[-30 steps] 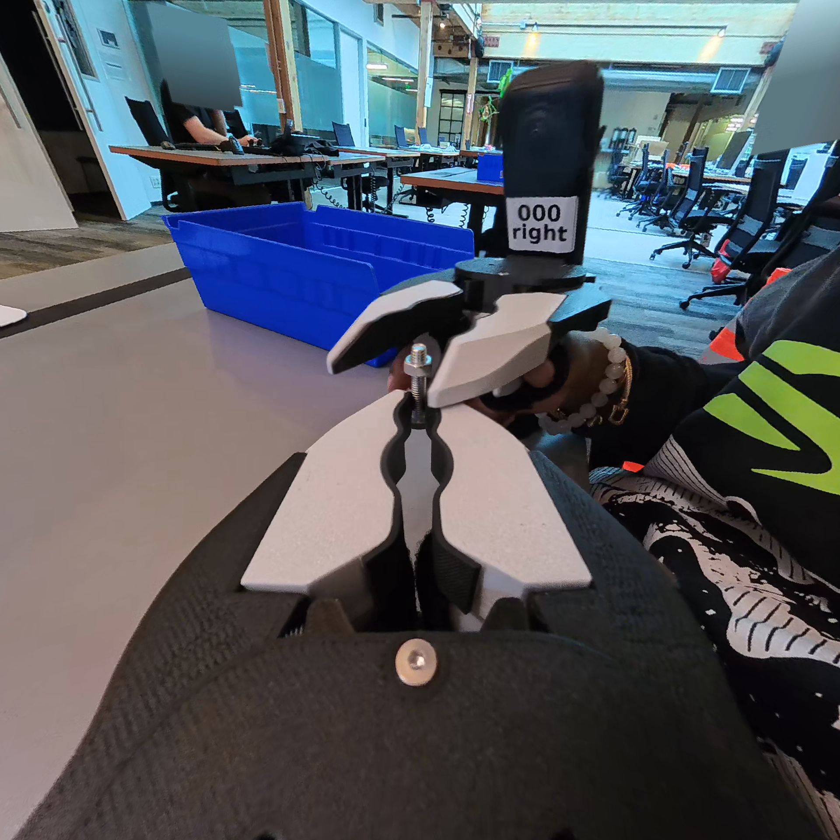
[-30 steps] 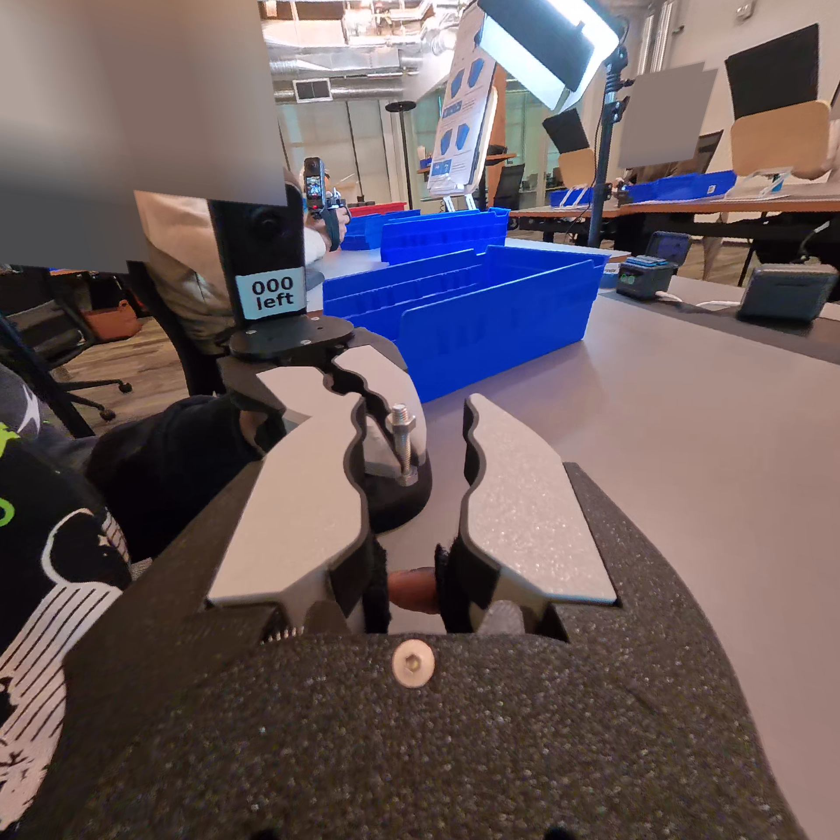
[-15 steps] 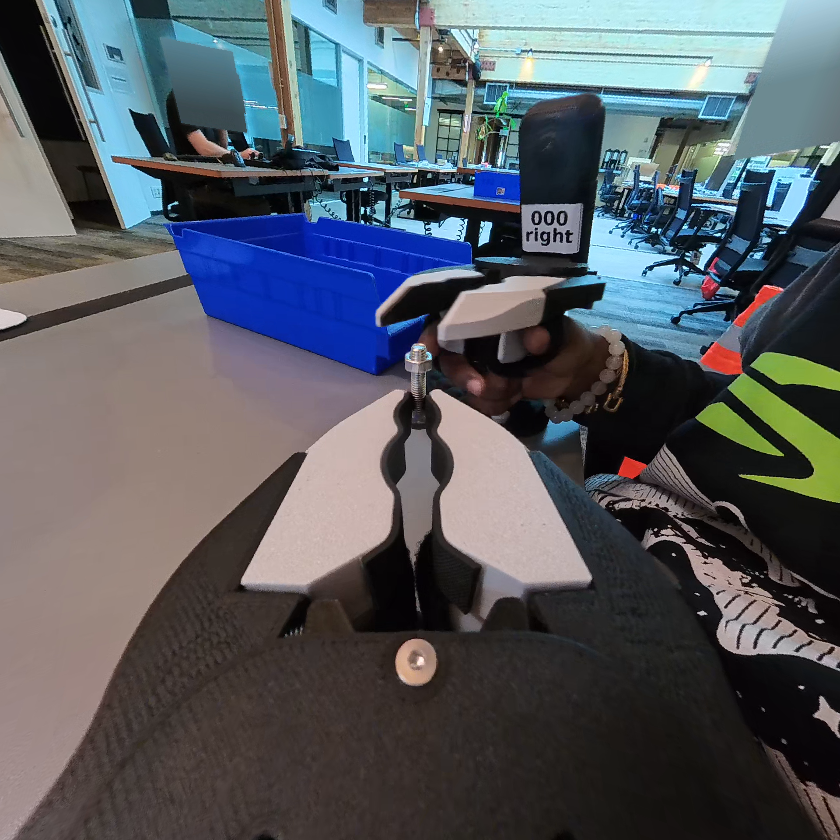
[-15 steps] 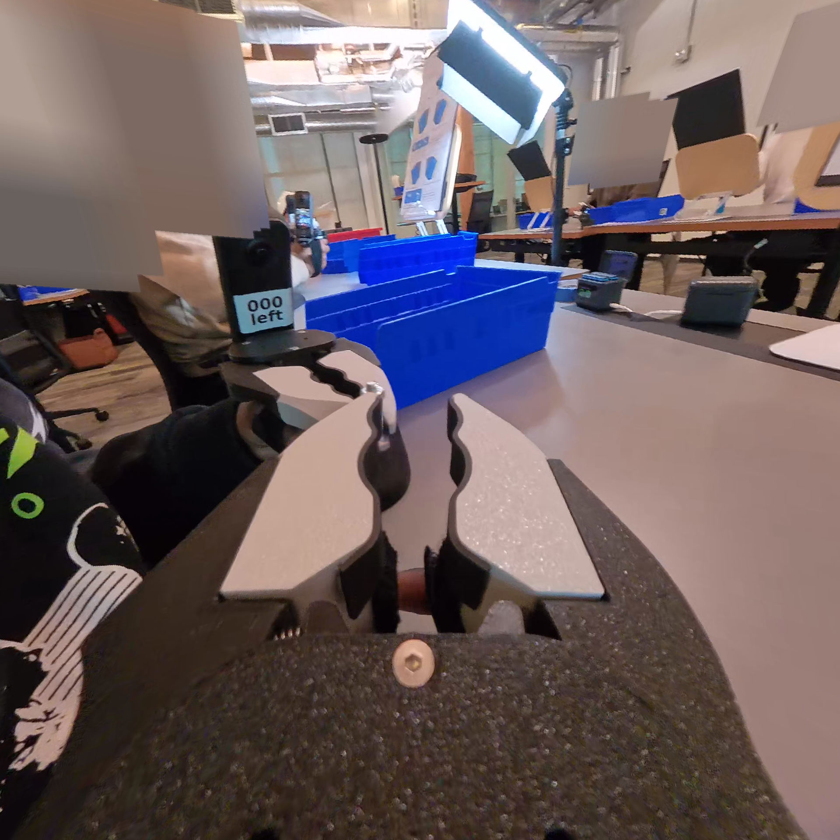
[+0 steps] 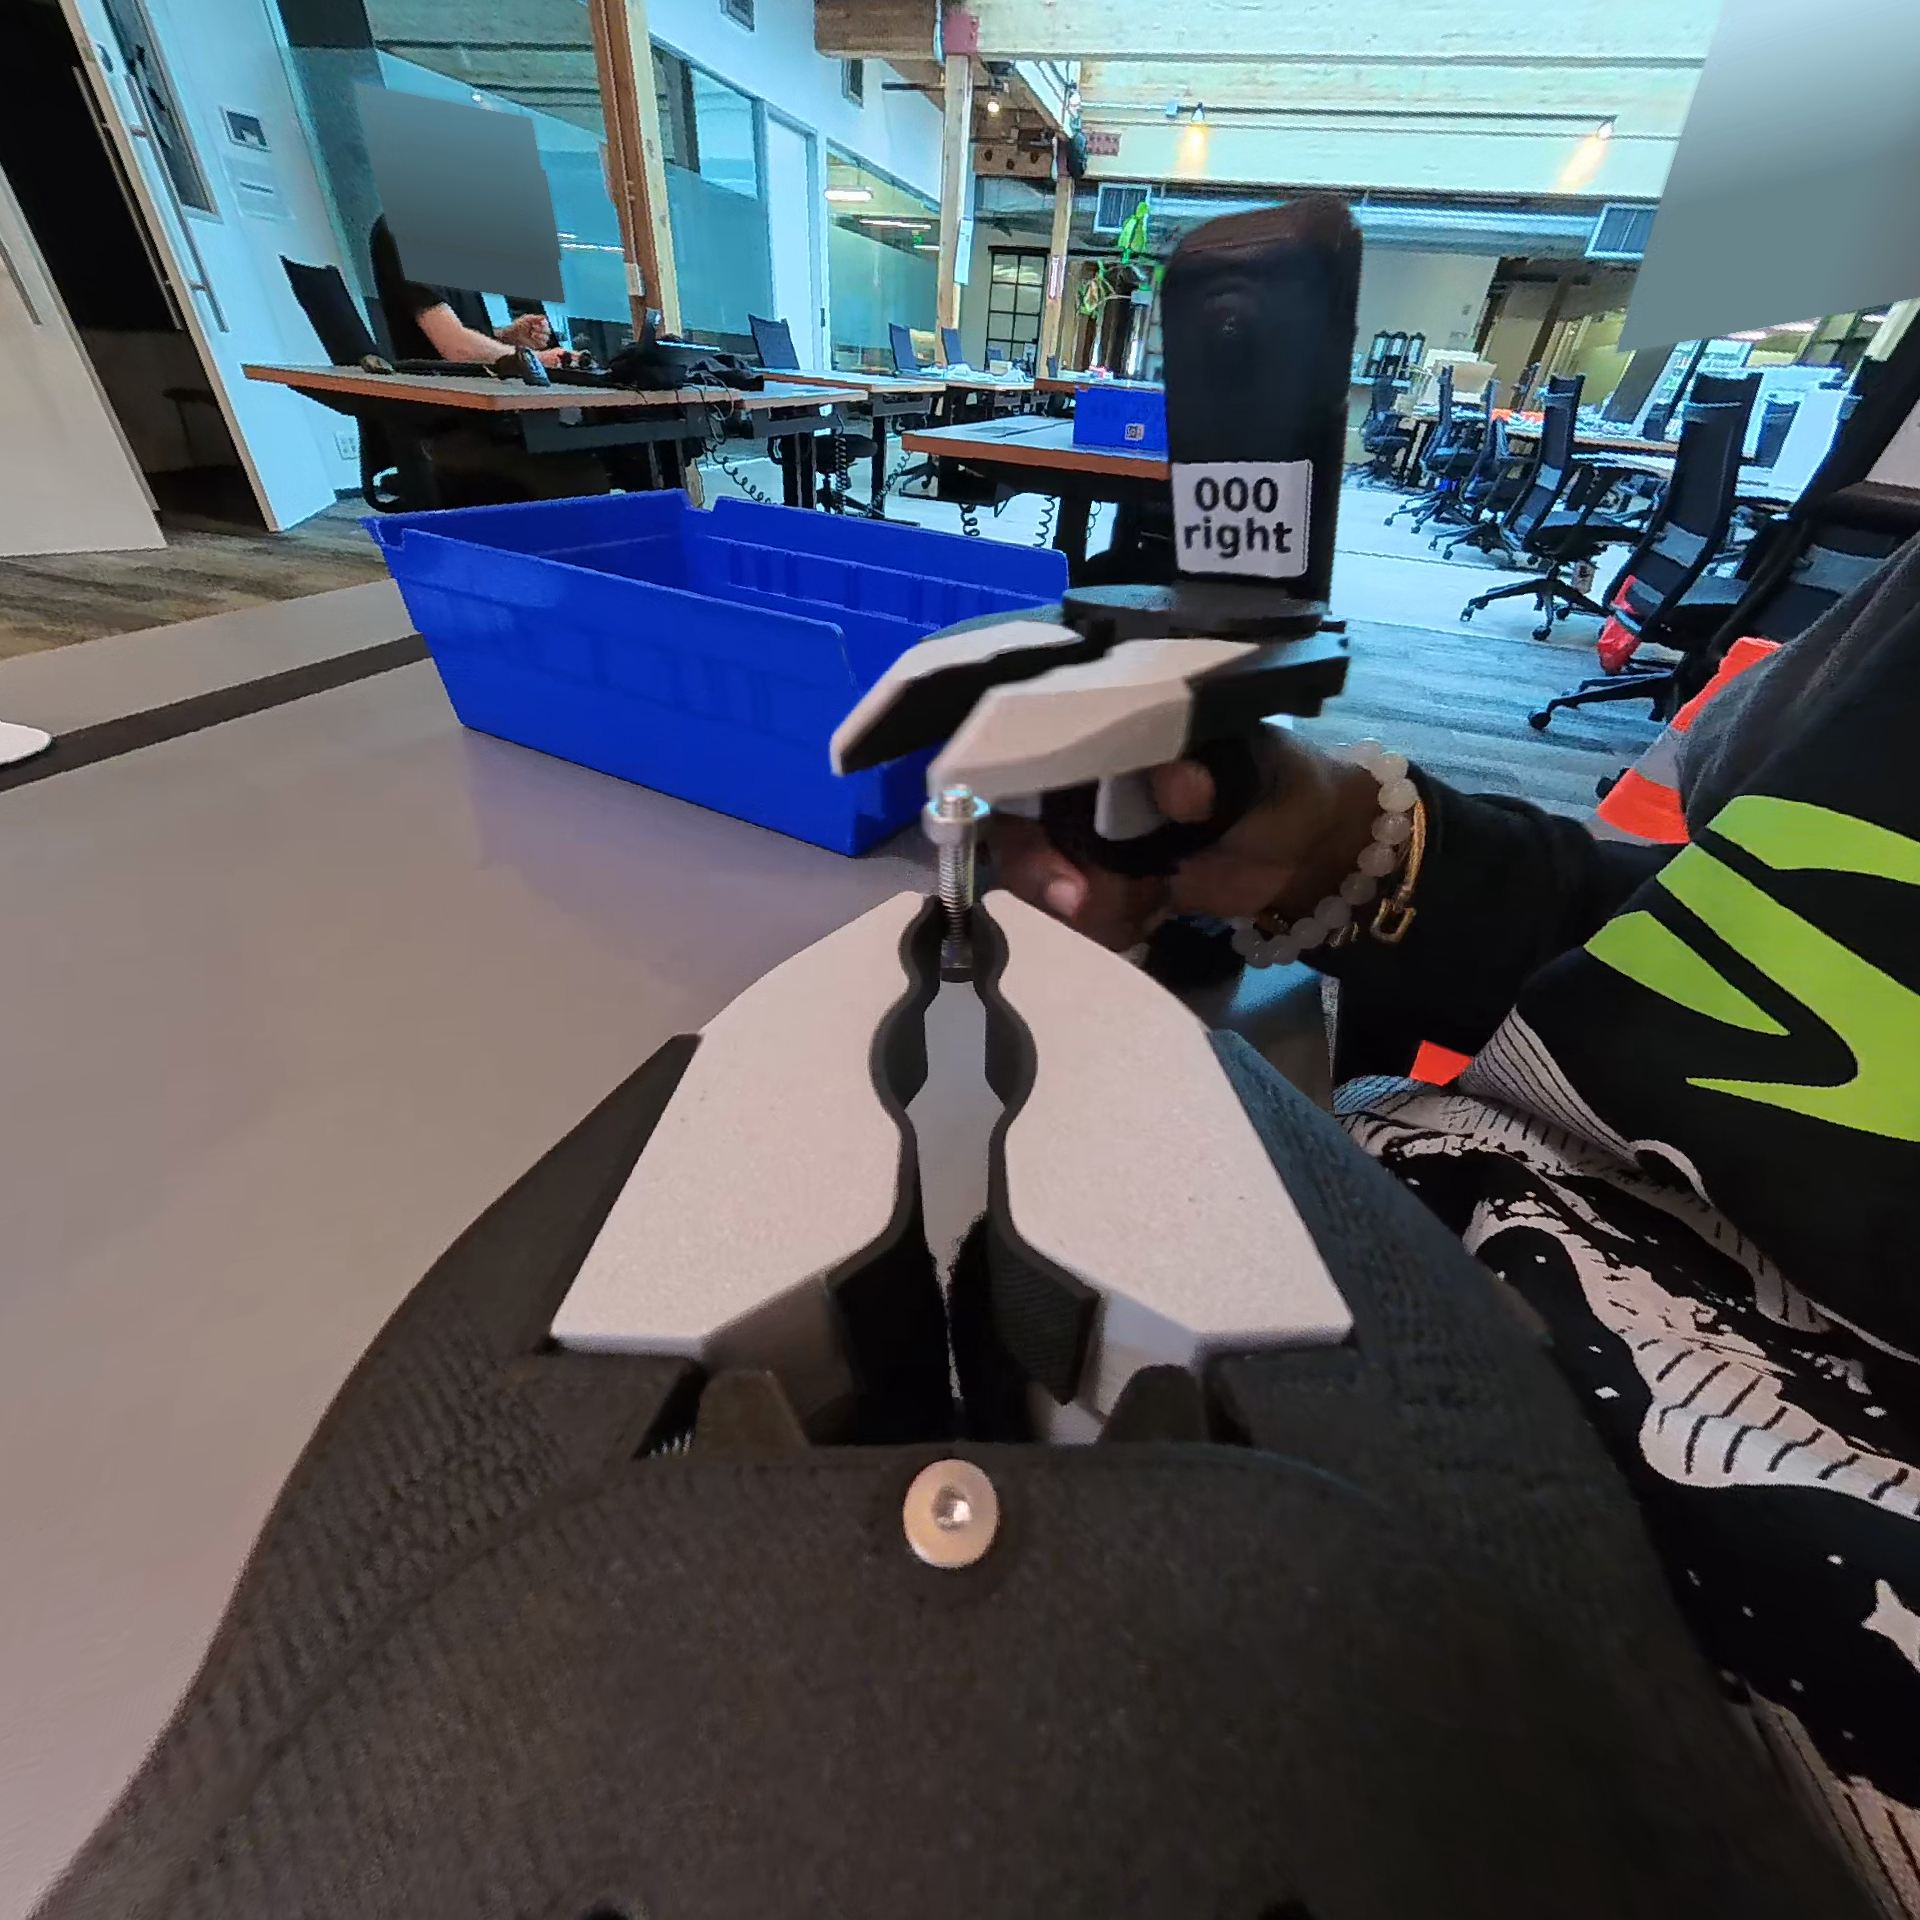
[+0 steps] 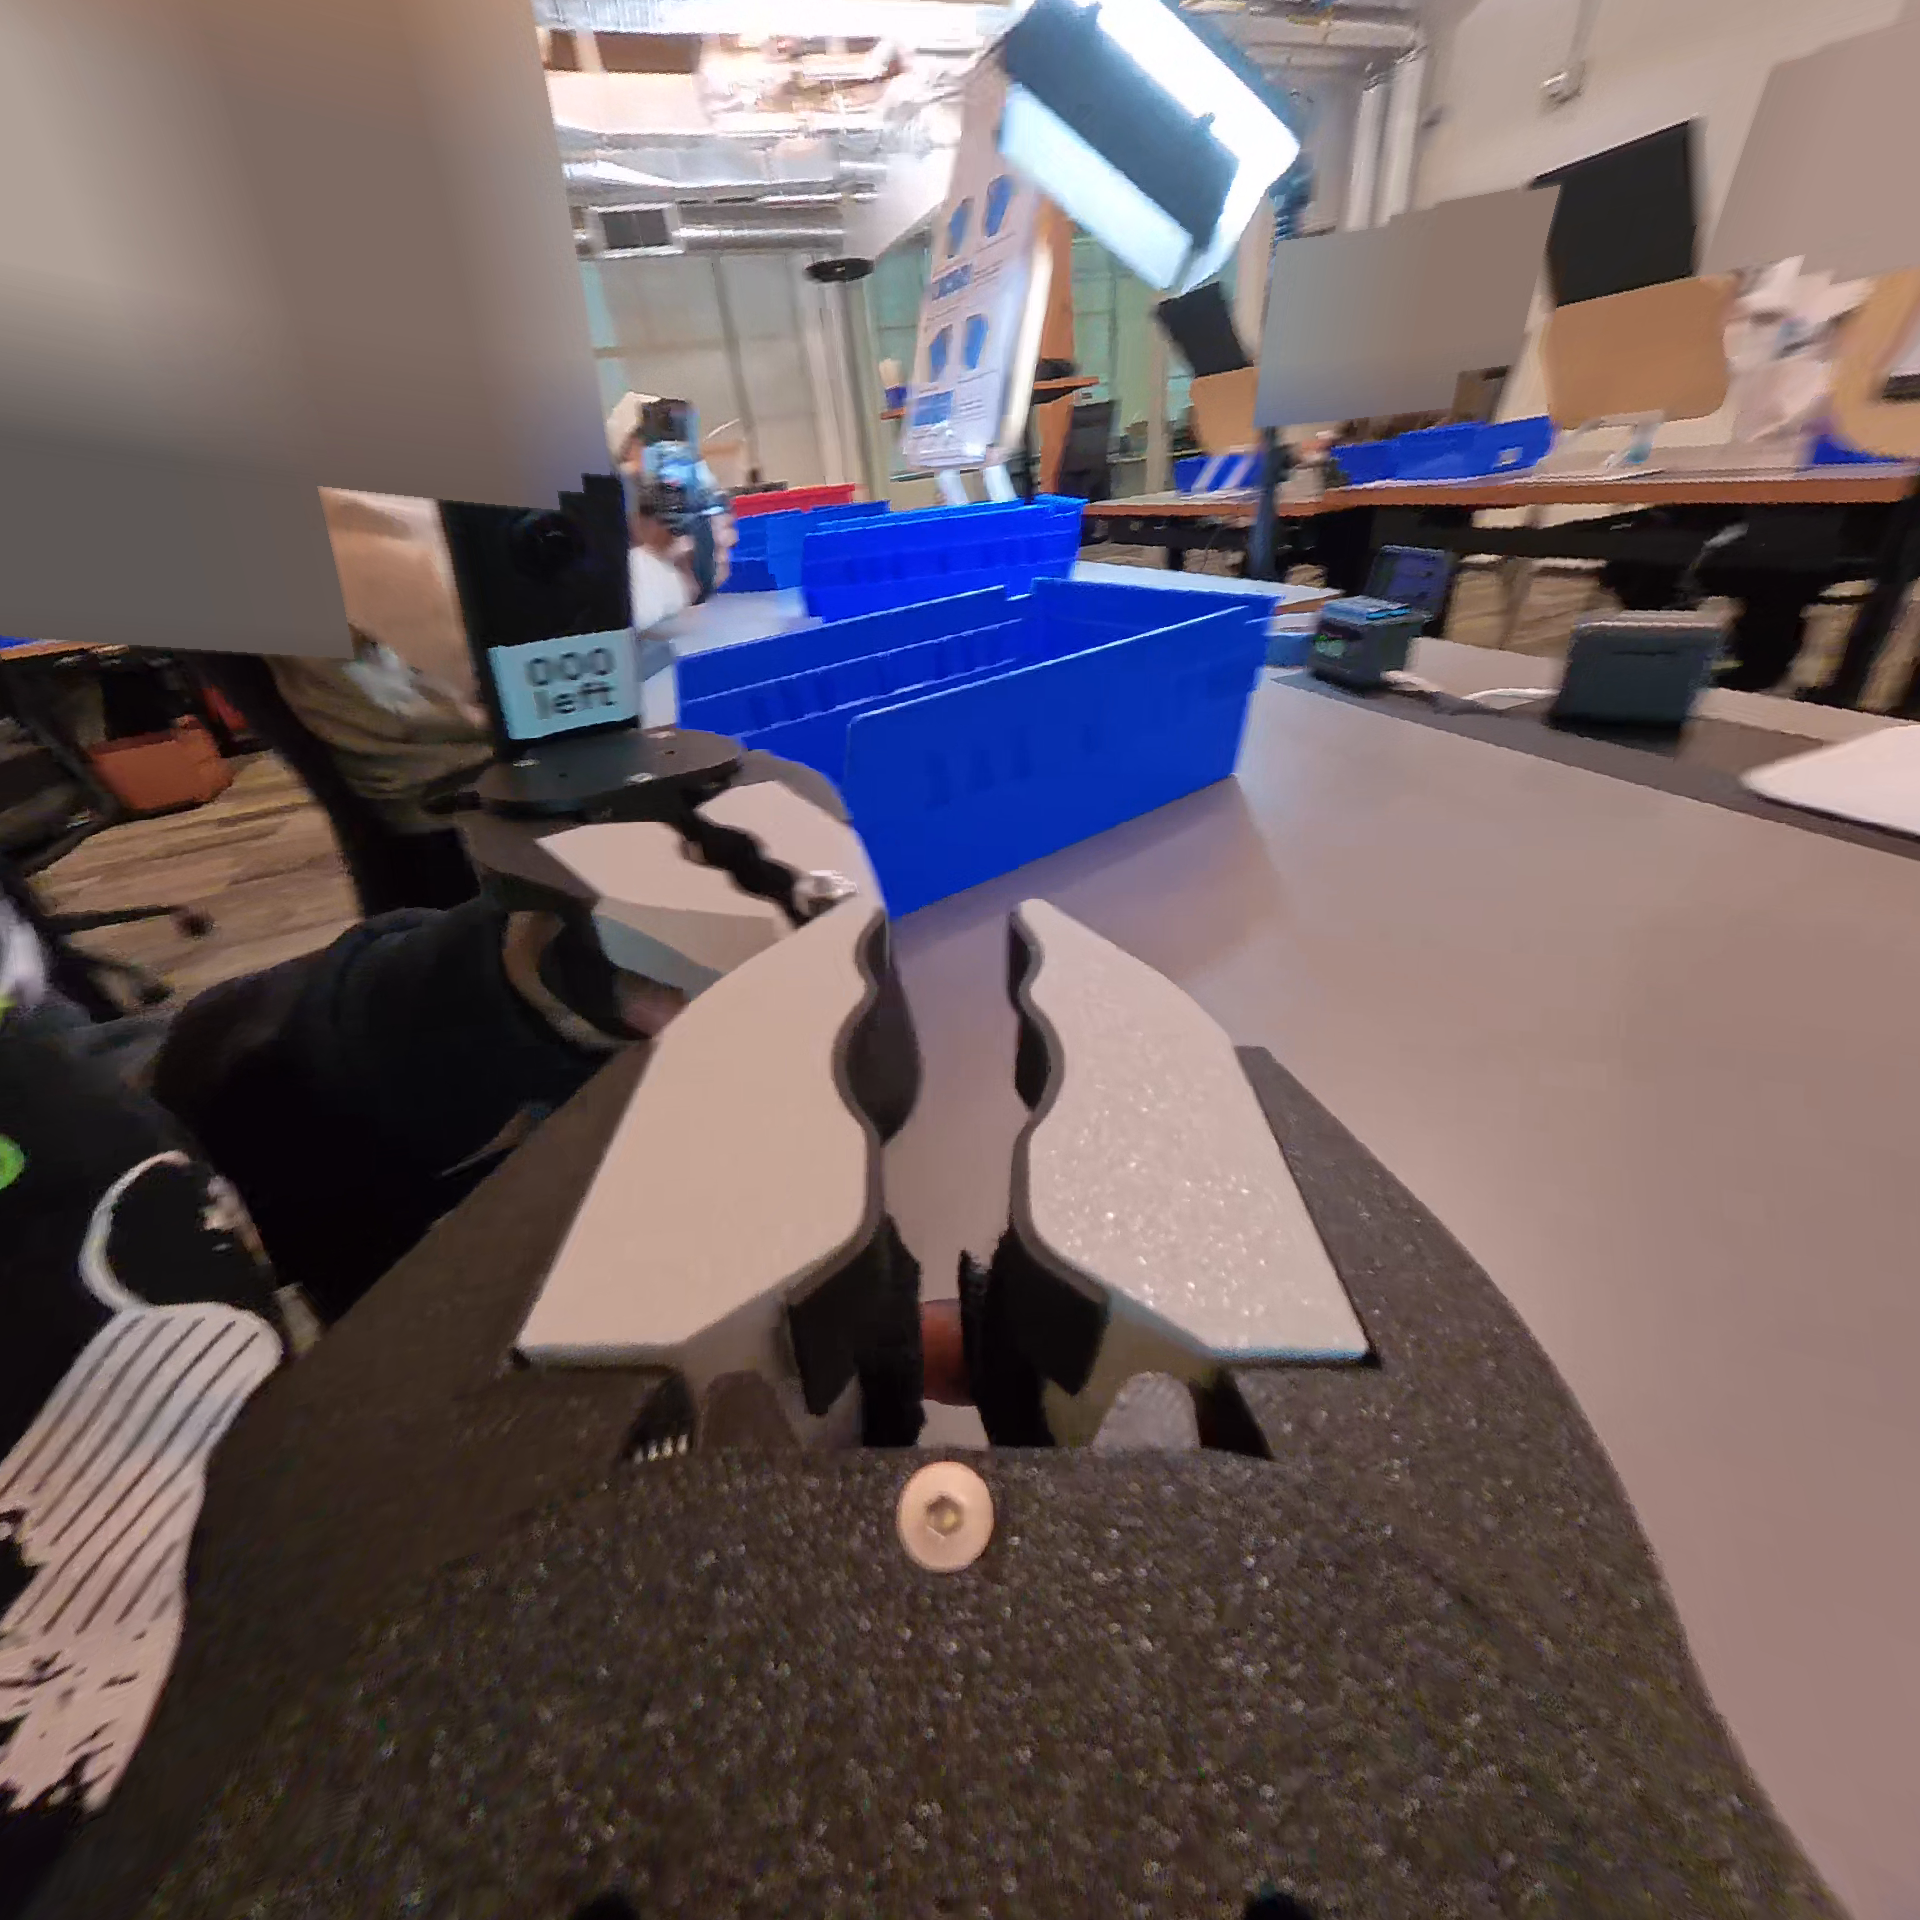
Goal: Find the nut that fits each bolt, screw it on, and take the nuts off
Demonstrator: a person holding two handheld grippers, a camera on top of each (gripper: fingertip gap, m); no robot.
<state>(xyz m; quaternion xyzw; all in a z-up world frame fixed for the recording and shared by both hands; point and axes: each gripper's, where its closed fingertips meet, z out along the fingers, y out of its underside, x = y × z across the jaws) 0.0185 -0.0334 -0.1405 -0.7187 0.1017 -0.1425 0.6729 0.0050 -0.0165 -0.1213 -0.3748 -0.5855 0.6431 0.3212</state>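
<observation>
The right gripper (image 5: 940,743) has risen above the bolt (image 5: 956,883); its fingers, narrower than a second ago, grasp nothing. The left gripper (image 5: 954,920) stays clenched on the upright bolt, near the blue bin (image 5: 665,644). The nut (image 5: 954,814) sits on the bolt's top, probably still to be unscrewed.

wrist cams: close, facing each other (low) | shared: blue bin (image 5: 665,623)

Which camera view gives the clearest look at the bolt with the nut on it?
The left wrist view. There the bolt stands upright at the left gripper's tips, its thread and the nut near its top both plain. The right wrist view shows only a small blurred glint of metal at those fingertips, the shaft hidden.
</observation>
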